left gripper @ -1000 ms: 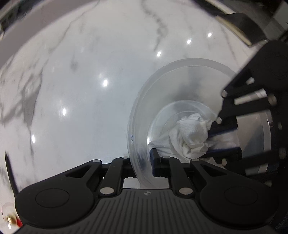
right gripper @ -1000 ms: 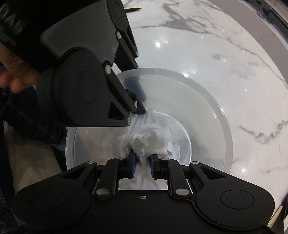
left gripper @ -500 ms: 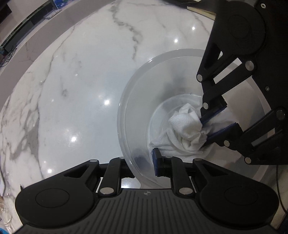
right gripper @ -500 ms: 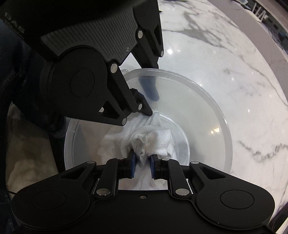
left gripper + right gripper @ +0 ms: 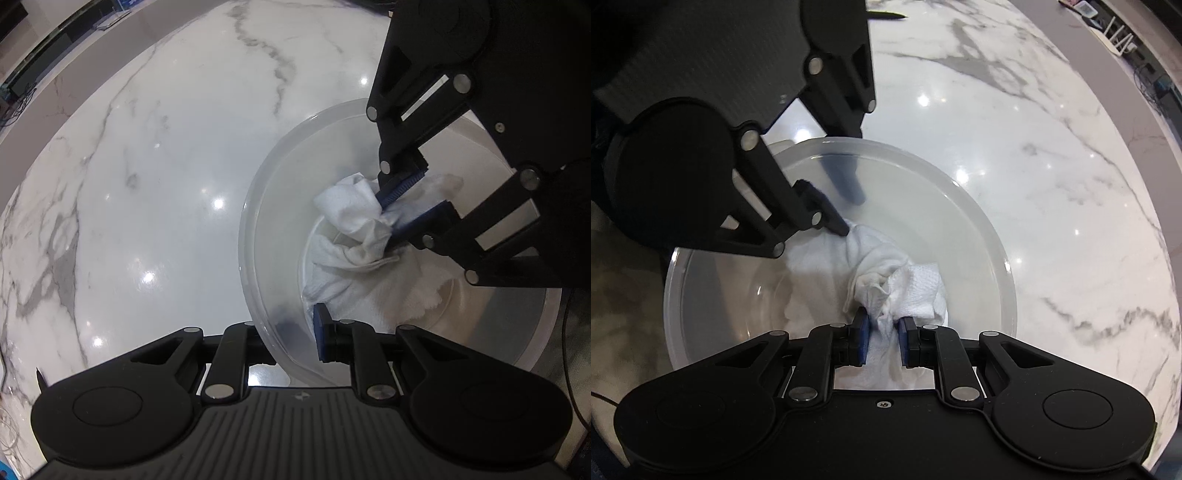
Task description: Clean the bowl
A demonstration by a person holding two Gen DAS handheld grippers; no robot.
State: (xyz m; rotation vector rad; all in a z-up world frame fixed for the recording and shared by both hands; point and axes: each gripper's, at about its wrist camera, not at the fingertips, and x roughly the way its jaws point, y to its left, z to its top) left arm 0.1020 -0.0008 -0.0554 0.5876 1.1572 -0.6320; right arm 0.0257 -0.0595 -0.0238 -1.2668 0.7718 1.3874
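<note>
A translucent plastic bowl (image 5: 266,229) stands on the white marble counter (image 5: 147,184). My left gripper (image 5: 304,326) is shut on the bowl's near rim, one finger inside and one outside the wall. A crumpled white paper towel (image 5: 351,206) lies in the bowl, and my right gripper (image 5: 386,218) is shut on its bunched top, pressing it toward the inner wall. In the right wrist view the towel (image 5: 905,284) sits between the right gripper's (image 5: 882,332) blue pads. There the left gripper (image 5: 849,210) straddles the bowl's (image 5: 997,258) far-left rim.
Marble counter (image 5: 1052,184) spreads out to the right of the bowl, and its curved edge meets grey floor beyond. A thin dark pen-like object (image 5: 886,14) lies at the far end. Cables and small items sit off the counter in the distance.
The right gripper has dragged the towel from the bowl's bottom up toward its side wall, and both views have rolled. The left gripper keeps its hold on the rim.
</note>
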